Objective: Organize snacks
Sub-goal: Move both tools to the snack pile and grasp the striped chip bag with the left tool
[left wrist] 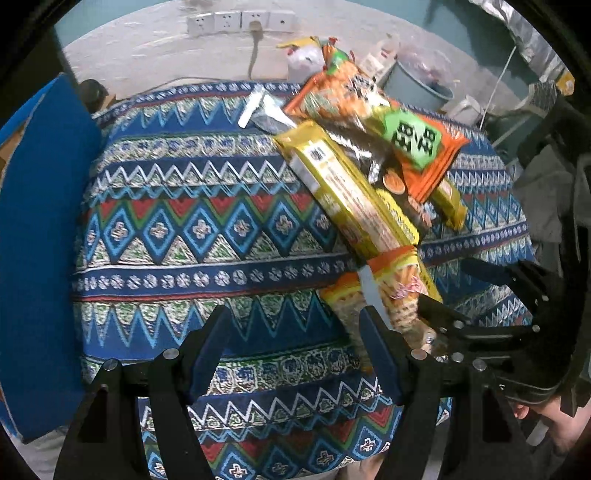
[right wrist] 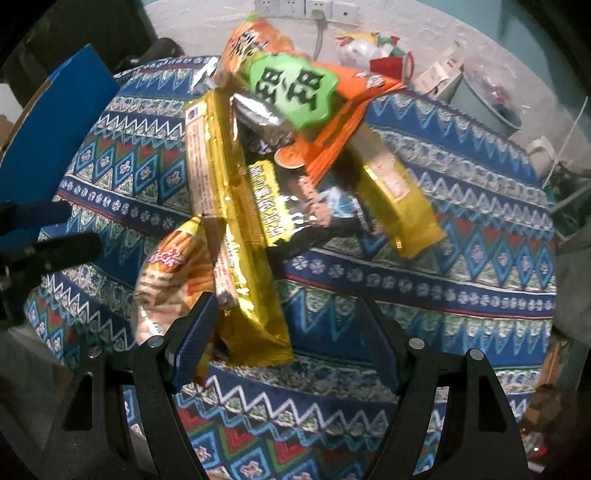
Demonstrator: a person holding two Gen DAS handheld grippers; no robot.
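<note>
With both the left hand-held gripper (left wrist: 291,350) and the right hand-held gripper (right wrist: 284,339) released, the right should straddle the long crinkly gold foil snack pack (right wrist: 236,229) squarely and lift it clear of the pile on the patterned-cloth desk (right wrist: 443,280).

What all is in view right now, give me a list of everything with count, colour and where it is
Orange bag with green label: one, orange and green, top of the snack pile.
Long gold packs: two, gold, one leaning down the front of the pile, one sticking out right.
Black pack with yellow strip: one, black and yellow, under the orange bag.
Bag of stick snacks: one, orange and clear, nearest edge of the pile.
Tablecloth: one, blue patterned, covering the table.
Blue board: one, blue, left of the table.
Wall sockets: one row, white, on the back wall.
Grey bin: one, grey, behind the table.
Left gripper: one, black, open over the cloth.
Right gripper: one, black, open around the gold pack's end.
</note>
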